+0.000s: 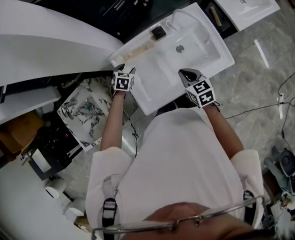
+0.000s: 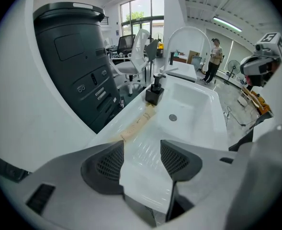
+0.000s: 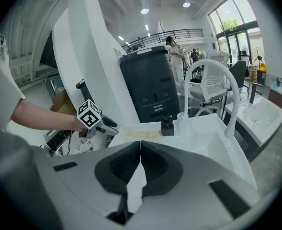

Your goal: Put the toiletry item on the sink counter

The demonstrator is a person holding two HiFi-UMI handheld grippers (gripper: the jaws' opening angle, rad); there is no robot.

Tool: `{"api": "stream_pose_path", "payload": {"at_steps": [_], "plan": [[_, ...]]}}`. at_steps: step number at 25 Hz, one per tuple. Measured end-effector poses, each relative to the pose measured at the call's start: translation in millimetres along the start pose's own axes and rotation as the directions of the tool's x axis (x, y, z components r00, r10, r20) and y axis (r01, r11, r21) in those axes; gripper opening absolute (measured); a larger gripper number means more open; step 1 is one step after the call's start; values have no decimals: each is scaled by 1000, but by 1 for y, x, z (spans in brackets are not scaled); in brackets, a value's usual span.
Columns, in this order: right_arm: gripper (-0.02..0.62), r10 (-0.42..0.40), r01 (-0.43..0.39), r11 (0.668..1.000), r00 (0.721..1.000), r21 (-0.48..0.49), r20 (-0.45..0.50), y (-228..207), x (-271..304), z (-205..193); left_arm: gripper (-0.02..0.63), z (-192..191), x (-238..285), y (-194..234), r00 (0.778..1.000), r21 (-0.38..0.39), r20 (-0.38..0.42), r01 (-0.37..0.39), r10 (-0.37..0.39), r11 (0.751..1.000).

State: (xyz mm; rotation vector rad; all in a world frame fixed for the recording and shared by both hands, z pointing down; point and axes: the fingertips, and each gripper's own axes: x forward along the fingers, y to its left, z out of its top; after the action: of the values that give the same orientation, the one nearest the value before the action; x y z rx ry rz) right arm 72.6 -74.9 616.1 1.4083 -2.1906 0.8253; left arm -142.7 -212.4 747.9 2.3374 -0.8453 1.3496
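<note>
The sink (image 1: 152, 91) stands open from above, its basin bare down to the drain (image 1: 180, 48). Along the sink's left rim a tube (image 1: 139, 48) lies lengthwise, with a black box (image 1: 158, 32) standing at that rim's far end. The faucet (image 3: 234, 109) arches high over the sink's far side. The sink's right rim is free. Left of the sink, a dark cabinet (image 2: 78, 66) and a white curved panel (image 1: 37, 39) wall off the approach.

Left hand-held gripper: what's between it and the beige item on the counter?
Only bare white counter, seen in the left gripper view between the left hand-held gripper and beige item.
</note>
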Motion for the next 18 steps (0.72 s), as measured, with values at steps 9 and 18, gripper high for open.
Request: {"api": "stream_pose_path", "payload": {"at_steps": [9, 18], "plan": [[6, 27, -27, 998, 1000, -58, 10, 16, -1, 14, 230, 11, -57, -12, 992, -78, 119, -33, 43, 996], [7, 25, -22, 996, 999, -92, 40, 18, 2, 34, 229, 35, -106, -31, 962, -168, 270, 6, 40, 986]]}}
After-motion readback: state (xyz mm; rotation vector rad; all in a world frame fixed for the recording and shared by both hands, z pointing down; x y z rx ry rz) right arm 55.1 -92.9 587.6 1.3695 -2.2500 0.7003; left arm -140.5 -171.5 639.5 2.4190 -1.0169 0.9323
